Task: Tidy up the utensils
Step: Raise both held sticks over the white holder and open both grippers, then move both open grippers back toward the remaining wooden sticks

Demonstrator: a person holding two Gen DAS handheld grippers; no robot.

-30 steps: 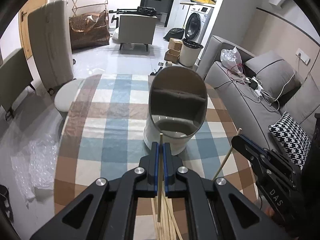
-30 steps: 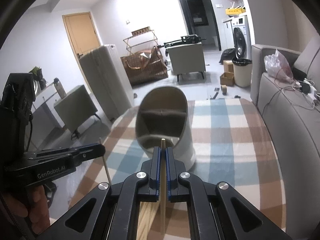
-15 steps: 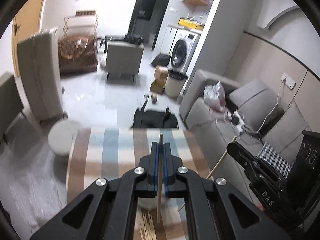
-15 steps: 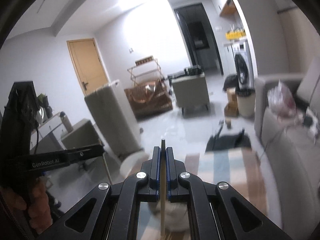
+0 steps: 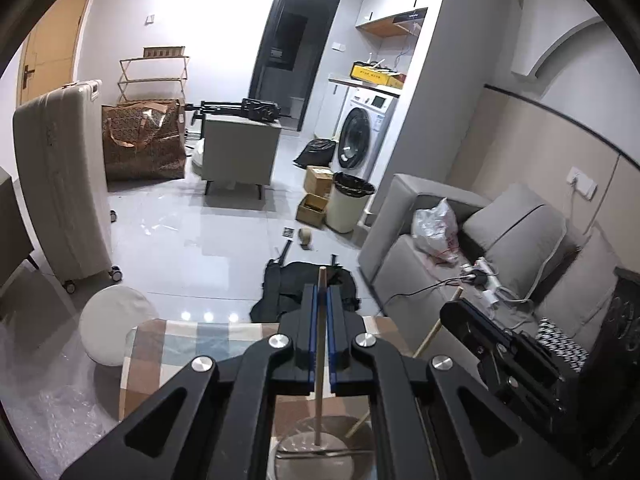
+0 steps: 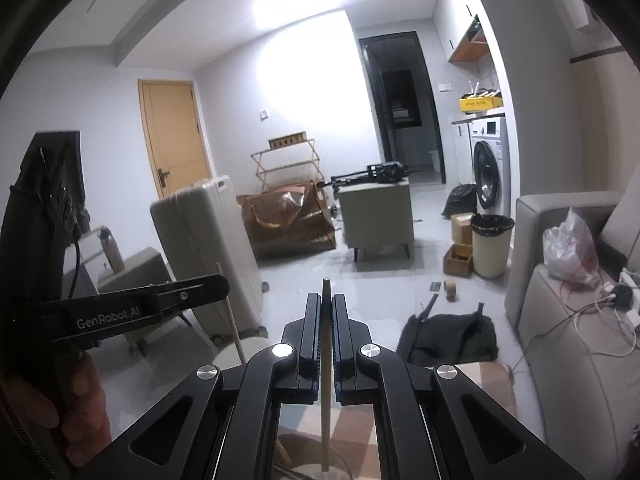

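My left gripper point(image 5: 320, 292) is shut on a wooden chopstick point(image 5: 319, 412) held upright; its lower end reaches into the white utensil holder point(image 5: 312, 452) seen below between the arms. My right gripper point(image 6: 327, 300) is shut on a second wooden chopstick point(image 6: 325, 412), also upright, its lower end at the holder's rim point(image 6: 308, 470). The right gripper also shows in the left wrist view point(image 5: 452, 312) with its chopstick slanting down to the holder. The left gripper shows in the right wrist view point(image 6: 220, 282).
The holder stands on a table with a checked cloth point(image 5: 160, 344). Beyond are a grey sofa point(image 5: 512, 240), a round white stool point(image 5: 116, 320), a black bag on the floor point(image 5: 296, 288), a suitcase point(image 5: 60, 184) and a bin point(image 5: 348, 208).
Both grippers have tilted up and risen over the holder, so the views now face the room. The chopsticks now hang upright with their lower ends at the holder's mouth.
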